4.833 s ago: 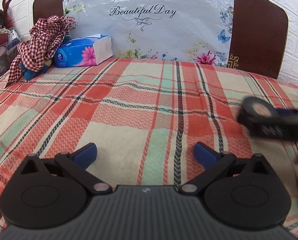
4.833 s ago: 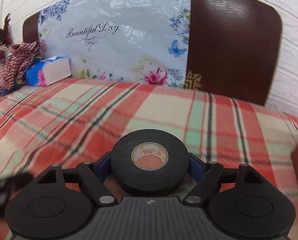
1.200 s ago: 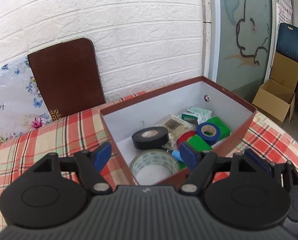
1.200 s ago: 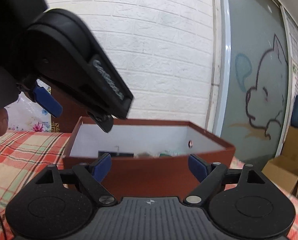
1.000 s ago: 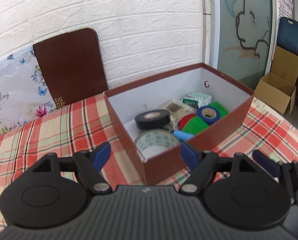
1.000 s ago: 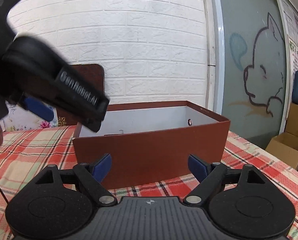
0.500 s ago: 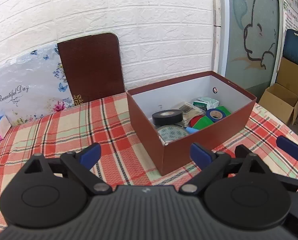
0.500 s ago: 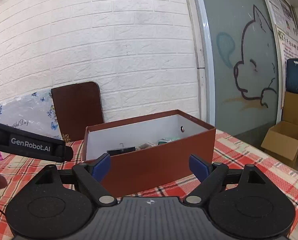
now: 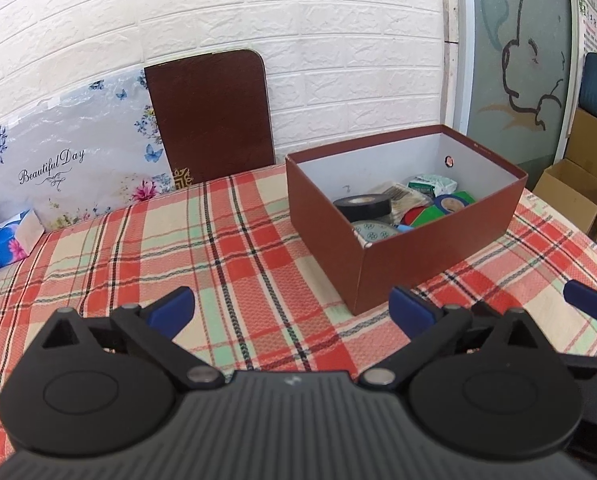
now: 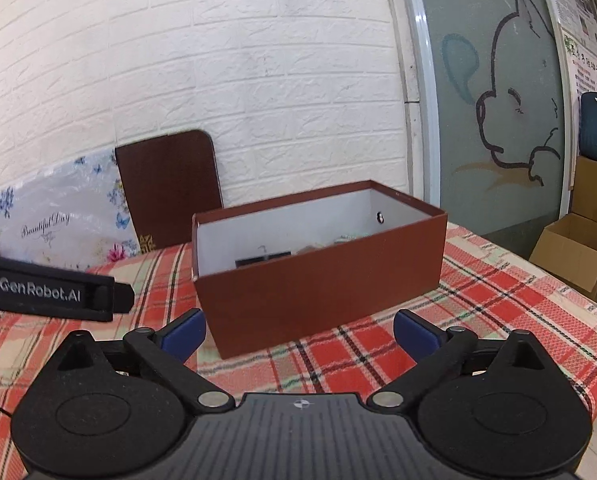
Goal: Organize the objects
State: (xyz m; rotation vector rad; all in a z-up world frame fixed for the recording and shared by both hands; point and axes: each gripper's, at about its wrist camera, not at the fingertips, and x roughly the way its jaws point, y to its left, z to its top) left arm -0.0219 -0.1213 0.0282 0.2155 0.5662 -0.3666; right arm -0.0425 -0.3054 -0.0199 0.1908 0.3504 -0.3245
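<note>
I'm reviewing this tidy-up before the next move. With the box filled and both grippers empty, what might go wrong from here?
1. The box sits near the table's right end; a nudge might shift it toward that edge.
2. The right gripper is close to the box wall and may bump it.
3. The tape lies loose on the pile and might roll.

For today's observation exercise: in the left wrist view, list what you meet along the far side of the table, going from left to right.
blue tissue pack → floral "Beautiful Day" board → dark brown board → brown box → open cardboard carton
</note>
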